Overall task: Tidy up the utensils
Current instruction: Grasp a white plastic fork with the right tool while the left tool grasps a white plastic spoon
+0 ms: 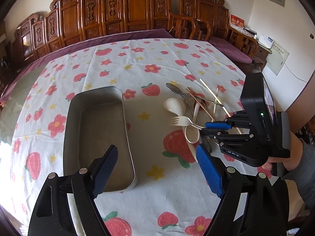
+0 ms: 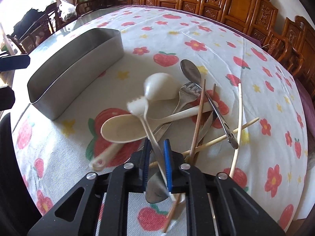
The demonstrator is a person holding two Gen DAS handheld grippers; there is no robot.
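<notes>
- left wrist view: the left gripper (image 1: 157, 169) hovers with its fingers spread wide and nothing between them, one finger over the near end of the rectangular stainless-steel tray (image 1: 98, 133), the other over bare cloth; it looks parked there to steady or guard the tray, which is empty.
- the tray lies on the table's white cloth printed with red strawberries and flowers (image 1: 149, 196), just left of the jumbled pile of utensils (image 1: 195, 106), so each piece has only a short way to go.
- the right gripper (image 1: 204, 128), held in a person's hand (image 1: 275, 163), reaches into the pile from the right and pinches the handle of the cream plastic fork (image 1: 181, 122), whose tines point at the tray.
- right wrist view: the right gripper's blue-padded fingers (image 2: 167, 165) are closed on the thin fork handle, gripped low so the blurred tines stick forward.
- beneath it lie a cream plastic spoon (image 2: 122, 130), a steel spoon (image 2: 190, 70), a steel fork (image 2: 189, 92) and pale wooden chopsticks (image 2: 239, 118), crossed over each other; taking the top piece first likely spares the rest.
</notes>
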